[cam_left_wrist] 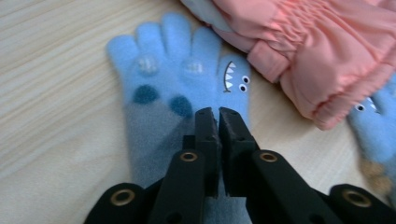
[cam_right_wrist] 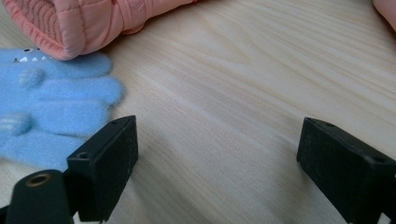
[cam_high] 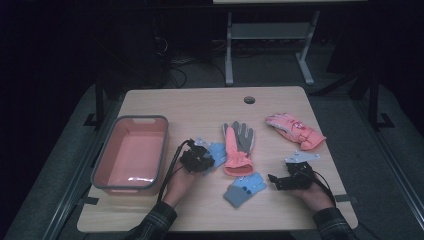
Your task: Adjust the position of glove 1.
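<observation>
A light blue knit glove (cam_left_wrist: 159, 79) with a monster face lies flat on the wooden table (cam_high: 200, 107). My left gripper (cam_left_wrist: 215, 114) is shut with its tips pinching the glove's palm; in the high view this gripper (cam_high: 206, 162) covers part of that glove (cam_high: 217, 149). A salmon and grey ski glove (cam_high: 237, 145) lies just right of it, cuff toward me. A second blue glove (cam_high: 245, 189) rests near the front. My right gripper (cam_high: 274, 179) stands open on the table just right of that glove (cam_right_wrist: 51, 107), with bare wood between its jaws (cam_right_wrist: 217, 154).
A pink plastic bin (cam_high: 107, 165) with a grey rim stands at the table's left and has nothing in it. A pink ski glove (cam_high: 295, 130) lies at the back right. A cable hole (cam_high: 249, 99) sits near the far edge. Bare wood lies between the gloves and the front edge.
</observation>
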Action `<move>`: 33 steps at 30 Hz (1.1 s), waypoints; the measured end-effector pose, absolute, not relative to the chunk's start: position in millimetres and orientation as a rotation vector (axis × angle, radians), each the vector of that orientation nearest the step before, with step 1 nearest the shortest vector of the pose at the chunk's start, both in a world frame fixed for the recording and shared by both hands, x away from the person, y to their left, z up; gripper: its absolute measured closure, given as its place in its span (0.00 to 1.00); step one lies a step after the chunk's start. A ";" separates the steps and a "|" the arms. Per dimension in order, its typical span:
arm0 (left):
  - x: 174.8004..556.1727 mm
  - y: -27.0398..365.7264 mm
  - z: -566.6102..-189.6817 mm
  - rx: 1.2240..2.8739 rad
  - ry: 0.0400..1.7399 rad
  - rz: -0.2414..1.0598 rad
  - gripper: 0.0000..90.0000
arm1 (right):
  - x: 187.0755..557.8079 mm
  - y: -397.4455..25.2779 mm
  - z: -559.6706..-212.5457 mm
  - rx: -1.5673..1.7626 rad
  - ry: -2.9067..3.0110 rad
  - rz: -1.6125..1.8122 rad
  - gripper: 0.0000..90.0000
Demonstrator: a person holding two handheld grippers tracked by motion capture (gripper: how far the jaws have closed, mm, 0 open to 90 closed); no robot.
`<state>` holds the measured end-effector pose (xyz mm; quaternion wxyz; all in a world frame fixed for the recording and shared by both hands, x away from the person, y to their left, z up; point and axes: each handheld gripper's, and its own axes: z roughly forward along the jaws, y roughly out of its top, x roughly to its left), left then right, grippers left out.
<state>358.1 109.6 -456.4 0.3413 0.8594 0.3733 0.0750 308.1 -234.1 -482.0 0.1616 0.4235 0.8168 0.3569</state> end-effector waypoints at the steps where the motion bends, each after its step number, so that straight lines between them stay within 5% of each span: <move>1: 357.9 111.0 -454.4 2.234 0.971 0.215 0.90 | 308.1 -234.1 -481.9 1.209 2.332 1.019 0.13; 17: 379.8 130.0 -462.1 2.197 1.063 0.270 0.64 | 308.4 -233.7 -481.9 1.209 2.332 1.020 0.13; 25: 376.2 127.5 -461.9 2.230 1.003 0.231 0.91 | 308.4 -233.7 -481.9 1.208 2.332 1.020 0.13; 33: 371.5 132.3 -455.8 2.212 1.011 0.241 0.97 | 307.9 -233.3 -480.7 1.205 2.341 1.020 0.16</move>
